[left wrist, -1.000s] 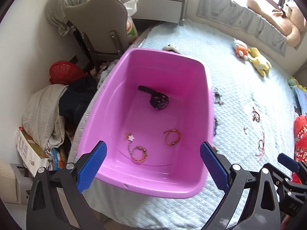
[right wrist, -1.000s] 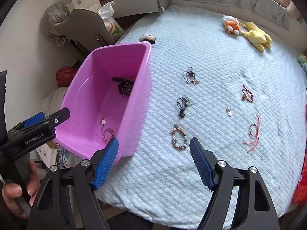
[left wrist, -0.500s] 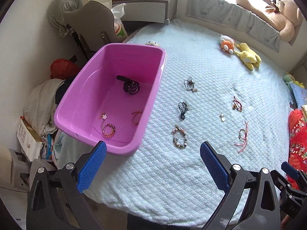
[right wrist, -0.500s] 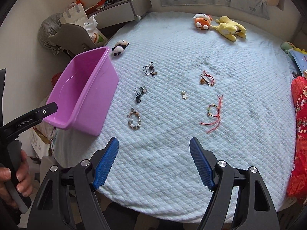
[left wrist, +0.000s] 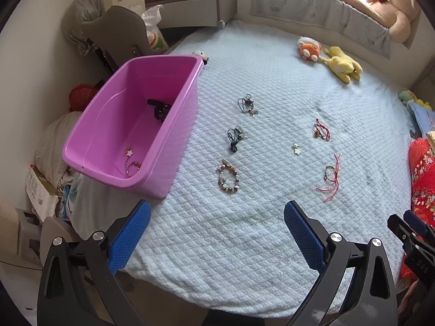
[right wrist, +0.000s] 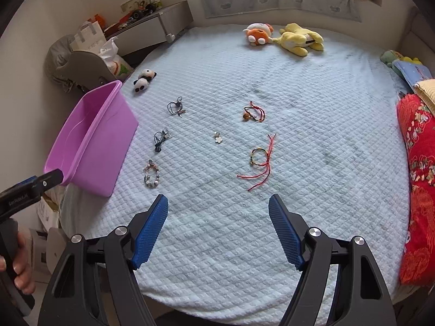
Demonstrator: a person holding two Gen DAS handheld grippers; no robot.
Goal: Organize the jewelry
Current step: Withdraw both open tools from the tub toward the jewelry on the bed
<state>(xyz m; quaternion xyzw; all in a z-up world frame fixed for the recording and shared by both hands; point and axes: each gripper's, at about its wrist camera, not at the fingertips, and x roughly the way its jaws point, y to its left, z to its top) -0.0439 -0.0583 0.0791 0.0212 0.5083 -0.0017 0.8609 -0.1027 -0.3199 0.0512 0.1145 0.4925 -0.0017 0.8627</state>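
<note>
A pink tub [left wrist: 179, 125] [right wrist: 114, 135] stands at the bed's left edge, with a black watch [left wrist: 160, 110] and a beaded bracelet [left wrist: 131, 163] inside. Several jewelry pieces lie on the pale blue bedspread: a beaded bracelet [left wrist: 228, 178] [right wrist: 151, 177], two dark cord pieces [left wrist: 235, 138] [left wrist: 247, 106], a white flower charm [left wrist: 297, 149] [right wrist: 218, 137], a red cord bracelet [left wrist: 322, 131] [right wrist: 254, 112] and a red string bracelet [left wrist: 330, 176] [right wrist: 261, 160]. My left gripper [left wrist: 214, 233] and right gripper [right wrist: 217, 228] are both open and empty, held over the bed's near edge.
Plush toys [left wrist: 329, 55] [right wrist: 282, 36] lie at the far side of the bed, with a small panda [right wrist: 144, 80] behind the tub. A red patterned cushion [right wrist: 418, 168] is at the right. A chair [left wrist: 117, 35] and clutter stand left of the bed.
Both grippers have pulled back from the tub towards the bed's near edge and turned right. The loose jewelry on the bedspread now shows fully. Both stayed open.
</note>
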